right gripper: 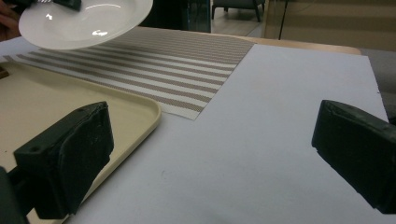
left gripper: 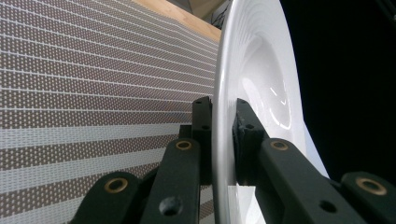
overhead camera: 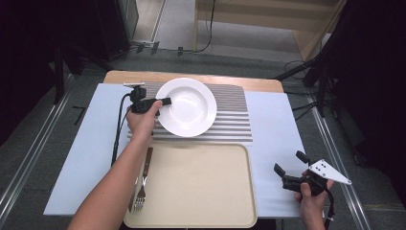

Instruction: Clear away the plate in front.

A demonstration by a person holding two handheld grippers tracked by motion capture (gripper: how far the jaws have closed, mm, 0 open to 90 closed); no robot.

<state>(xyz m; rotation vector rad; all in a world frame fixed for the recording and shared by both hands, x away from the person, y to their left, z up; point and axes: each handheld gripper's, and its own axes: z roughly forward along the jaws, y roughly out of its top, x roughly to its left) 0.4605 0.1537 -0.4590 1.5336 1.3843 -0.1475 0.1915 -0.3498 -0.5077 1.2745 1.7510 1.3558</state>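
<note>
On the surface are 1 white plate over 1 striped mat, its rim clenched by the left tool, 1 tray, 1 fork, and the right tool spread, grasping nothing.

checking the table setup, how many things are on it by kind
plate: 1, held by the left gripper
placemat: 1
tray: 1
fork: 1
knife: 1
total: 5
</note>
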